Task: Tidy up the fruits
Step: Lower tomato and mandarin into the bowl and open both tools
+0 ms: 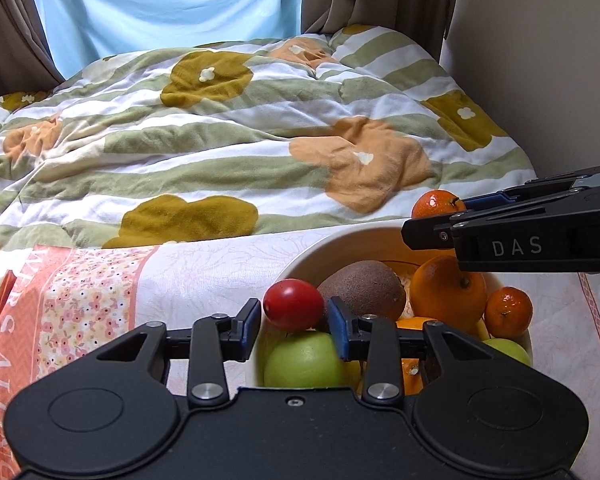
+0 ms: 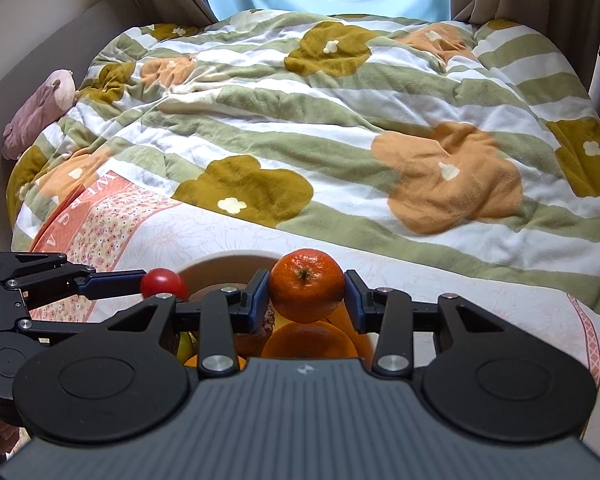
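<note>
One red tomato (image 1: pixel 293 305) is seen, pinched between the pads of the left gripper (image 1: pixel 294 322) above the near left rim of the bowl (image 1: pixel 300 258). One kiwi (image 1: pixel 362 290) is counted in the bowl. Two green apples are counted, one at the near left edge (image 1: pixel 306 360) and one at the near right edge (image 1: pixel 507 350). Two small mandarins are counted: one (image 1: pixel 508 311) at the right rim and one (image 2: pixel 307 285) clamped in the right gripper (image 2: pixel 307 294). At least two larger oranges are seen, one (image 1: pixel 448 290) mid-bowl and another (image 1: pixel 410 324) partly hidden. Something yellow (image 2: pixel 185 345), perhaps a banana, cannot be counted. Two grippers and one bowl are present.
</note>
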`<move>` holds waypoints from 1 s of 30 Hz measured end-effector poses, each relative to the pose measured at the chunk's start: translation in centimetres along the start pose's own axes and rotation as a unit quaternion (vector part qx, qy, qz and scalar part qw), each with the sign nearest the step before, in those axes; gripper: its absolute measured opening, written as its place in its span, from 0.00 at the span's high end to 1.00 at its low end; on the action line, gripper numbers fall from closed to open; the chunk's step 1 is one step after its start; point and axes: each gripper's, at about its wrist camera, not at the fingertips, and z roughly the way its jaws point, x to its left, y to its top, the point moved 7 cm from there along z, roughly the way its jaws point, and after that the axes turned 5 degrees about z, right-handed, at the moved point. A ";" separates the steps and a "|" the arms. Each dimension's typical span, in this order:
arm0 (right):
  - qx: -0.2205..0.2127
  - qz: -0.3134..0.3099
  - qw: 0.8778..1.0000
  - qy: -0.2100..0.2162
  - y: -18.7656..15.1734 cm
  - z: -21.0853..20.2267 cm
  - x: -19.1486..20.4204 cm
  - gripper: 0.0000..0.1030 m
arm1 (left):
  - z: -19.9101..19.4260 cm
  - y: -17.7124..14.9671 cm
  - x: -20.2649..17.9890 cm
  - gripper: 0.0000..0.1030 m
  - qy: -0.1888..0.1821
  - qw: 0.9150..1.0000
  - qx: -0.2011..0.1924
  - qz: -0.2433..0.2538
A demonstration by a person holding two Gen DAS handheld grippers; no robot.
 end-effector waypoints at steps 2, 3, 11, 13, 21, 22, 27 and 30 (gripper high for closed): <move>0.000 0.000 1.000 0.000 0.0 0.0 0.0 0.47 | -0.2 0.0 -0.1 0.27 0.003 1.000 -0.006 0.003; 0.000 0.000 1.000 -0.001 0.0 0.0 -0.1 0.47 | -0.3 0.0 -0.1 0.26 0.005 1.000 -0.009 0.006; 0.002 0.000 1.000 0.000 0.0 0.1 -0.2 0.47 | -1.5 -0.6 0.3 0.23 0.005 1.000 -0.013 0.001; 0.004 0.003 1.000 0.001 -0.1 0.2 -0.4 0.47 | -1.9 -0.8 0.4 0.23 0.006 1.000 -0.014 -0.001; -0.006 0.023 1.000 0.003 -0.2 0.4 -0.2 0.43 | -2.7 -1.5 1.1 0.23 0.008 1.000 -0.015 -0.009; -0.008 0.026 1.000 0.005 -0.2 0.4 -0.2 0.35 | -2.8 -1.6 1.2 0.23 0.008 1.000 -0.017 -0.010; -0.015 0.035 0.999 0.008 -0.3 -0.5 0.1 0.00 | -3.4 -1.9 1.4 0.23 0.008 1.000 -0.021 -0.014; -0.022 0.034 0.999 0.000 -0.3 -1.3 0.2 0.00 | -4.1 -1.9 1.5 0.23 0.007 0.999 -0.027 -0.018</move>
